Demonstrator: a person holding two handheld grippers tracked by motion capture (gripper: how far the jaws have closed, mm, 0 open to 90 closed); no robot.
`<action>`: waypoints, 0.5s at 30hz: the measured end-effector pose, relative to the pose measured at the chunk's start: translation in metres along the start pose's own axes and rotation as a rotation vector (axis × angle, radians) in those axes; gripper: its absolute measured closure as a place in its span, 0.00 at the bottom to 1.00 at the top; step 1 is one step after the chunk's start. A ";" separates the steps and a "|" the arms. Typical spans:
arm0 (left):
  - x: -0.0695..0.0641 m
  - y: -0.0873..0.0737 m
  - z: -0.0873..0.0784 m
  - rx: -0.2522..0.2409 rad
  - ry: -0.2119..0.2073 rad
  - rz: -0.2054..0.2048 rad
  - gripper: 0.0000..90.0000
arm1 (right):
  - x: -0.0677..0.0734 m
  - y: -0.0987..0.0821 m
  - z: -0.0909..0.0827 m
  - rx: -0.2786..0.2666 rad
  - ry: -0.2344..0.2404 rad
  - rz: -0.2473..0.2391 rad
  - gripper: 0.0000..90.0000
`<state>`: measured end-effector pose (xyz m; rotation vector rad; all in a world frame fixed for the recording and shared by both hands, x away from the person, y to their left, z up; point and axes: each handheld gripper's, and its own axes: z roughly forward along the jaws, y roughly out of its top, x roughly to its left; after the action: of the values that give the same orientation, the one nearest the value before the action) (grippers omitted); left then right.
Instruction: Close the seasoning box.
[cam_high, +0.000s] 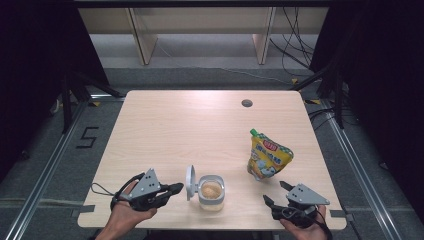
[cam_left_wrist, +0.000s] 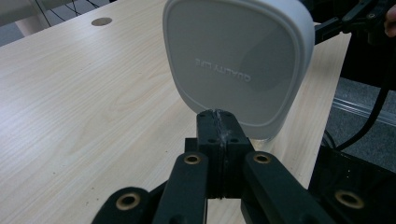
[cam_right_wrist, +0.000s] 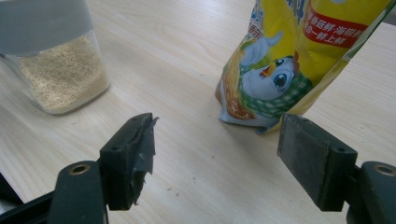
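Observation:
A clear square container of tan grains stands near the table's front edge, its white hinged lid flipped up on the left side. My left gripper is just left of that lid, jaws pressed together with nothing between them. In the left gripper view the lid rises right behind the shut tips. A yellow spouted pouch stands to the right. My right gripper sits open in front of it. The right gripper view has the pouch ahead of the wide jaws and the container at left.
The light wooden table has a round cable hole at the back right. Dark floor, rails and cables surround the table. The other gripper shows beyond the lid in the left gripper view.

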<state>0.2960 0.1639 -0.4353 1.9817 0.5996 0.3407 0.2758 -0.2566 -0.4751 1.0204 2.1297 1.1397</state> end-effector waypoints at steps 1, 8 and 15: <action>0.001 0.001 0.000 0.002 -0.008 0.010 0.98 | 0.000 0.000 0.000 0.004 0.002 -0.001 0.32; -0.001 0.013 0.001 0.012 -0.018 0.034 0.98 | 0.002 -0.001 0.000 0.027 0.014 0.029 0.32; -0.004 0.019 0.004 0.018 -0.018 0.064 0.99 | 0.000 -0.001 0.001 0.016 0.006 -0.002 0.32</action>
<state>0.2994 0.1516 -0.4197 2.0226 0.5306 0.3574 0.2758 -0.2562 -0.4759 1.0236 2.1476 1.1279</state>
